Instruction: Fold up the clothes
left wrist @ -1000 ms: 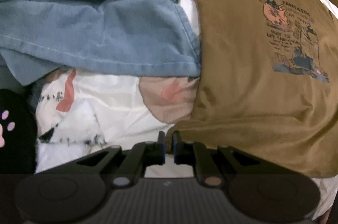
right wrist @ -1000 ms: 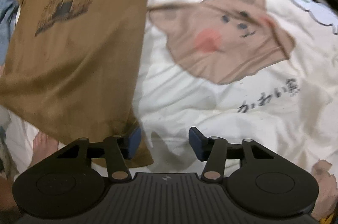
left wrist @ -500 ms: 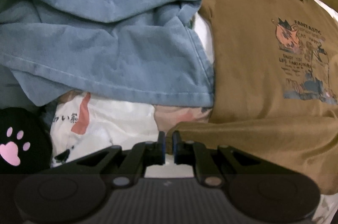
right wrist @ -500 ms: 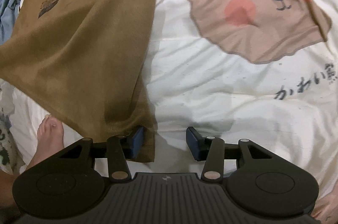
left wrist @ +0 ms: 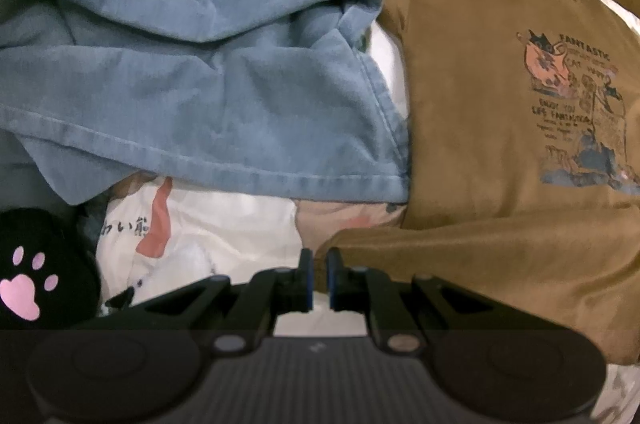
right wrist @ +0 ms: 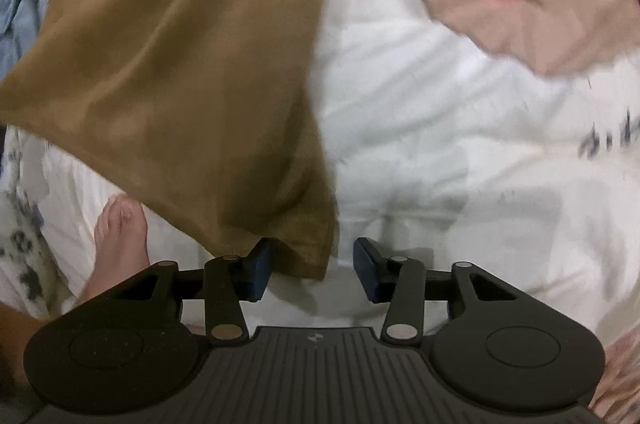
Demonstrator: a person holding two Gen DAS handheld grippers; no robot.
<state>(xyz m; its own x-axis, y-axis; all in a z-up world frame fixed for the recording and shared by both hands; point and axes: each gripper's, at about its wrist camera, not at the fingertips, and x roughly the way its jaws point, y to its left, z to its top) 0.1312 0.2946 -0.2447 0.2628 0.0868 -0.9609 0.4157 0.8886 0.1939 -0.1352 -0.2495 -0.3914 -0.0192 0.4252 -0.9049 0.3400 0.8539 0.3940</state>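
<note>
The brown T-shirt [left wrist: 472, 104] lies spread on a white bear-print bedsheet [right wrist: 440, 128], print upward. The left hand-held gripper [left wrist: 318, 278] is clamped on its near left hem corner; the right hand-held gripper [right wrist: 312, 268] stands apart around the near right corner. A blue denim garment [left wrist: 192, 84] lies crumpled just left, and a bare foot [right wrist: 120, 236] rests nearby.

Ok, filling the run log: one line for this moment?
left gripper: shut on brown printed T-shirt hem | right gripper: open at its corner | blue denim garment: untouched
</note>
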